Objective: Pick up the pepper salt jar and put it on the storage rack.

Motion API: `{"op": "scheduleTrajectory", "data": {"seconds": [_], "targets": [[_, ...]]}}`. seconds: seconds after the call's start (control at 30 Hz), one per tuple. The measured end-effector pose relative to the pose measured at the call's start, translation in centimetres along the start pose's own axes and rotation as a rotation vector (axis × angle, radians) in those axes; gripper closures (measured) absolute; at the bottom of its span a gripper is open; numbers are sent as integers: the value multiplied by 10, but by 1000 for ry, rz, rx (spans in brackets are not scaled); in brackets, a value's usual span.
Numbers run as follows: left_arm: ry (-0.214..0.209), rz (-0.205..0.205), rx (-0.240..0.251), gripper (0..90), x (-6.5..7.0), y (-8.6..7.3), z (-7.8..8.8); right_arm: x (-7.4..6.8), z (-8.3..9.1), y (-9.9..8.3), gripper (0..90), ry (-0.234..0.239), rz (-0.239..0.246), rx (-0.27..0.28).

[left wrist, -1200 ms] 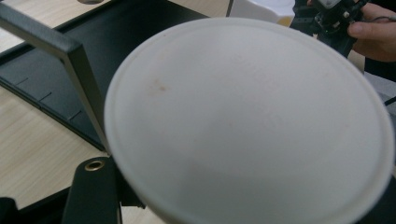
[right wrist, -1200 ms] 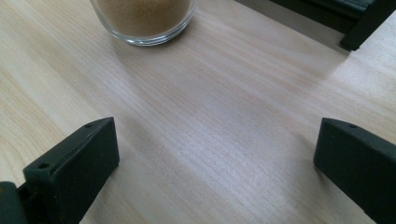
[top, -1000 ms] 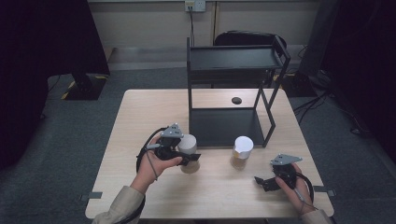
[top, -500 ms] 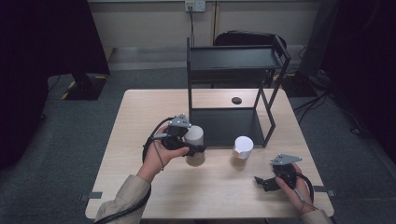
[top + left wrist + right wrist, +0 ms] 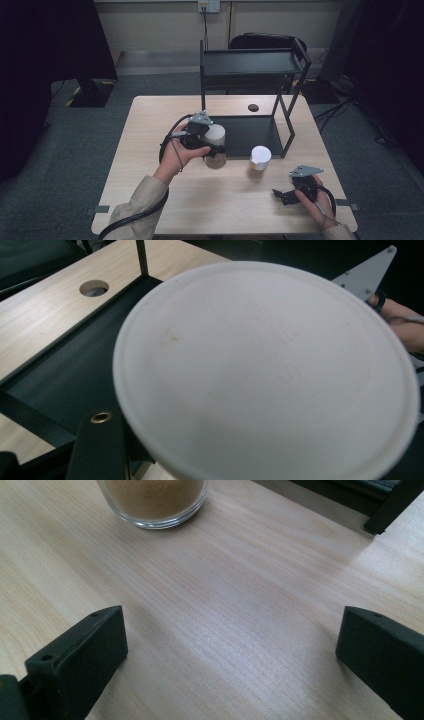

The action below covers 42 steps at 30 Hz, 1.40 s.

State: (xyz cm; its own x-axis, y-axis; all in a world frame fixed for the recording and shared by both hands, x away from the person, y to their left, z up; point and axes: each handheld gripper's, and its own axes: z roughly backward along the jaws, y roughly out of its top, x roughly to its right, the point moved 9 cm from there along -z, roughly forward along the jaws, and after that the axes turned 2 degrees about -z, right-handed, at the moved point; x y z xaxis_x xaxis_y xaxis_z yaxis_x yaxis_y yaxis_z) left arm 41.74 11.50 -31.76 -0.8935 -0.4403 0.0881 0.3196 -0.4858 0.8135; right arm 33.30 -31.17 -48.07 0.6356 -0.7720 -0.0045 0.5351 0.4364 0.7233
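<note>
On the wooden table (image 5: 150,200) stands a black two-tier rack (image 5: 250,65), its lower tray resting on the tabletop. Just in front of that tray's left corner, the left gripper (image 5: 212,150) holds a jar (image 5: 216,145) with a white lid; brown contents show through the glass below. The jar looks slightly tilted, and I cannot tell whether its base touches the table. From the left gripper view, the white lid (image 5: 265,375) sits right before the camera, with the dark tray (image 5: 60,375) behind it and a round hole (image 5: 93,288) in the tabletop beyond.

A second jar (image 5: 258,163), also white-lidded and holding brown powder, stands upright on the table just before the tray's front edge, near the first and apart from it.

Near the table's right front corner, the right gripper (image 5: 287,195) lies low over the wood, jaws spread wide with nothing between them. In the right gripper view the two black jaws frame bare tabletop, and the glass base of the second jar (image 5: 152,502) stands farther ahead, well clear of them.
</note>
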Motion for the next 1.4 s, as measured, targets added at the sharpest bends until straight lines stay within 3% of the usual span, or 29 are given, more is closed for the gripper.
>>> {"op": "scheduleTrajectory", "data": {"seconds": [0.77,1.4], "targets": [[28,-4,0,347,-14,44,-3,0,0,0,0,0,0,2],[43,-26,8,346,-16,97,6,0,0,0,0,0,0,1]]}}
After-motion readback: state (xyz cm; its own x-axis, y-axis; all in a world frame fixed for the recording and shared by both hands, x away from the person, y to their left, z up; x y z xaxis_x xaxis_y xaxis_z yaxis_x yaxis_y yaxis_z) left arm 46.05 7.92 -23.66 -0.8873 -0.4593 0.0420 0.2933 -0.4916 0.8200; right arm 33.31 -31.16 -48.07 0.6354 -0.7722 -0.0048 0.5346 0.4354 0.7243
